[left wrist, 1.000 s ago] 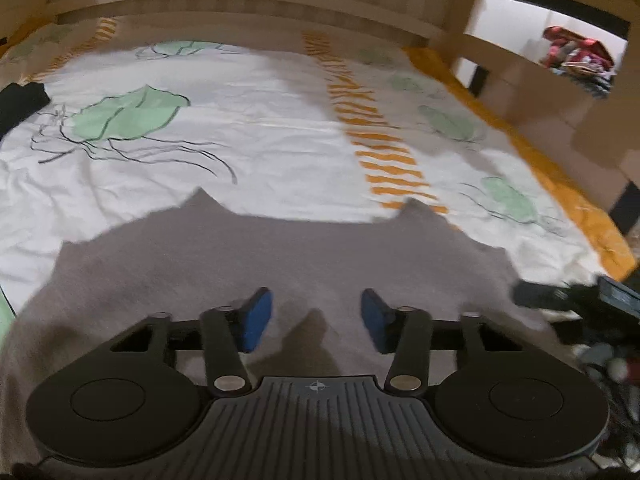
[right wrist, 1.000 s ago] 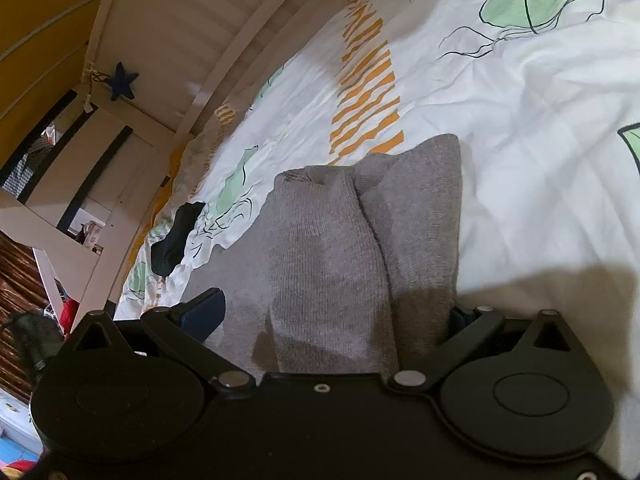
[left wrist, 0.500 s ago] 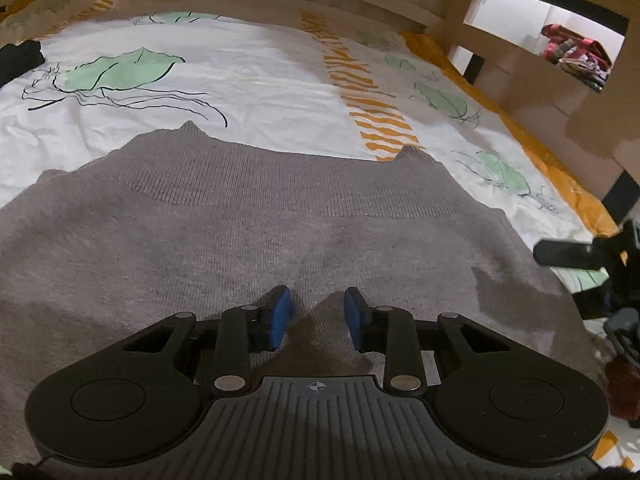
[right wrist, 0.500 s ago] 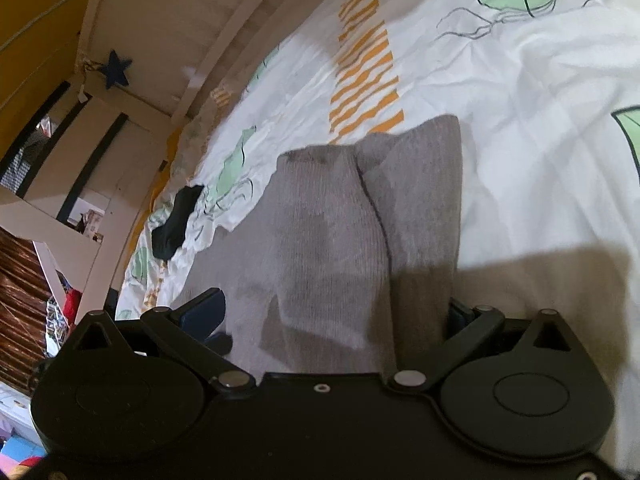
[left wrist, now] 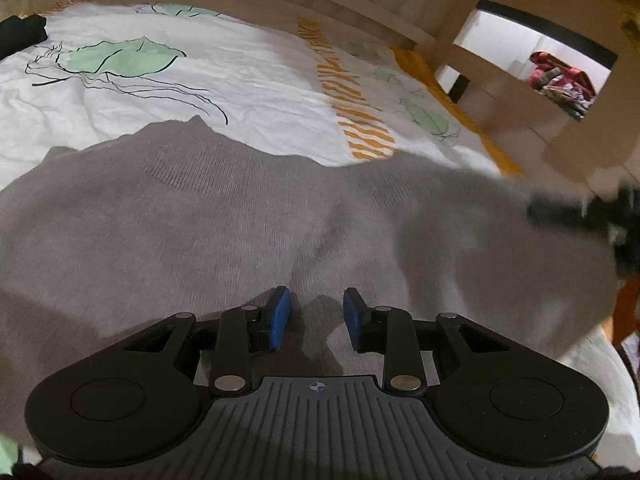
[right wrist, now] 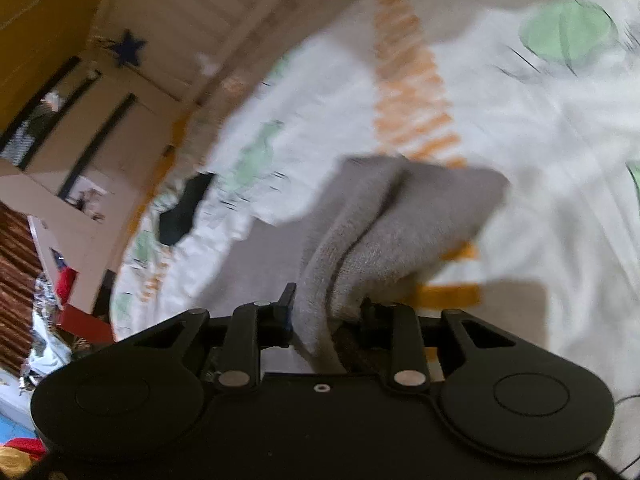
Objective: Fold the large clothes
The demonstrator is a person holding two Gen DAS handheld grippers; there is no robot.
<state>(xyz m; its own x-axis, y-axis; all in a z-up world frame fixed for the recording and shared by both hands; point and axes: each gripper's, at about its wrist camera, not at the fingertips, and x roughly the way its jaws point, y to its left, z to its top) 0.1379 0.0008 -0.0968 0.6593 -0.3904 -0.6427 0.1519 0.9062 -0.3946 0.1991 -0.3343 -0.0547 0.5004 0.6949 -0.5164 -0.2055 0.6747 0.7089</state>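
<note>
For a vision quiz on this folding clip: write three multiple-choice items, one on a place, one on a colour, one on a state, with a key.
1. Where does the grey sweater lie?
A. on a patterned bedsheet
B. on a wooden floor
C. in a basket

2. What colour are the pads of the left gripper?
A. red
B. blue
C. white

3. What is the right gripper doing?
A. standing open over bare sheet
B. clamped on a black garment
C. clamped on a bunched grey sleeve

Key:
1. A, since the white bedsheet with green leaves and orange stripes shows beyond the sweater's edge.
2. B, the pads are blue.
3. C, the bunched sleeve runs between its closed fingers.
</note>
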